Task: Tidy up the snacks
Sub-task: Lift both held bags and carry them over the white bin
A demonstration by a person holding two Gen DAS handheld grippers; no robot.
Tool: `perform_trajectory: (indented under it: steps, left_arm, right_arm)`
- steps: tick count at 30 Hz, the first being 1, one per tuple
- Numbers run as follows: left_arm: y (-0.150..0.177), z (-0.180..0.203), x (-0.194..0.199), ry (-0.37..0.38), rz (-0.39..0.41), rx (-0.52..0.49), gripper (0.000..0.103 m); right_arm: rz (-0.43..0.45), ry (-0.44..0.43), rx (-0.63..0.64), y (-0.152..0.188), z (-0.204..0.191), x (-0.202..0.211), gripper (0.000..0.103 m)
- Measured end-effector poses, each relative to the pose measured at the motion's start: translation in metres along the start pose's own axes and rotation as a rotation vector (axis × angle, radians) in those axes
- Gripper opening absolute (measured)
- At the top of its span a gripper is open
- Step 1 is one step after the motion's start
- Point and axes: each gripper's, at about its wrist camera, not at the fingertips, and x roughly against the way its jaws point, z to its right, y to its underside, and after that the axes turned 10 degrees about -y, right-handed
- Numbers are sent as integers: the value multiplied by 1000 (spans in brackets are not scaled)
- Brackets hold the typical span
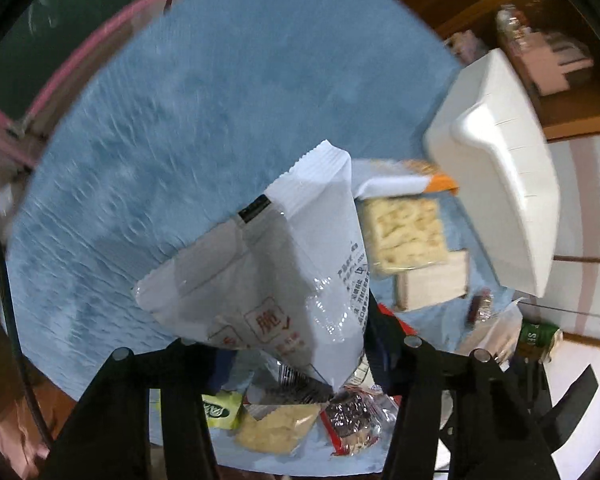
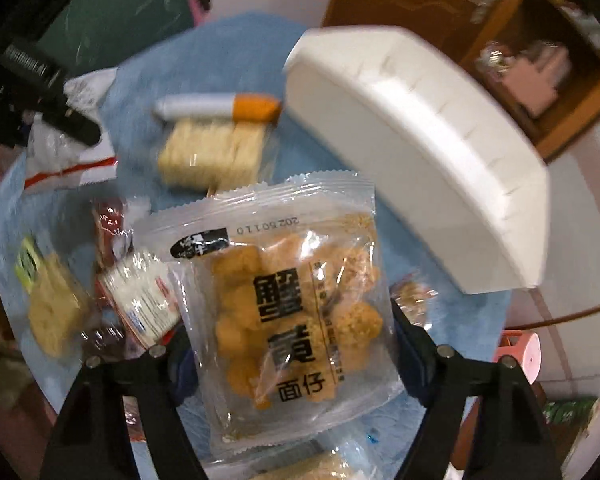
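Left wrist view: the left gripper (image 1: pixel 296 354) is clamped on a white snack packet (image 1: pixel 268 276), lifted over the blue tablecloth (image 1: pixel 180 120).
Right wrist view: the right gripper (image 2: pixel 288 354) pinches a clear packet of golden noodle snacks (image 2: pixel 288 304), held above the cloth.
White bin (image 2: pixel 420 152): up and right of both packets, apart from them.
Loose snacks: a noodle-block packet (image 2: pixel 212 152) and an orange-and-white packet (image 2: pixel 220 106) lie beside the bin; smaller wrapped pieces (image 1: pixel 300 420) lie near the cloth's edge.
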Motion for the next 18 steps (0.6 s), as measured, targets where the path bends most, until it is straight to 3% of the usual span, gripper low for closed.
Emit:
perform_trajectory:
  steps: [5, 13, 18]
  left_arm:
    - [12, 16, 61, 9, 128, -80, 52]
    - [44, 36, 179, 0, 382, -307, 53]
    - [35, 65, 227, -10, 491, -403, 53]
  right_arm:
    - [131, 26, -63, -7, -2, 59, 79]
    - [259, 71, -112, -12, 7, 175, 79]
    - [319, 132, -150, -19, 22, 234, 80]
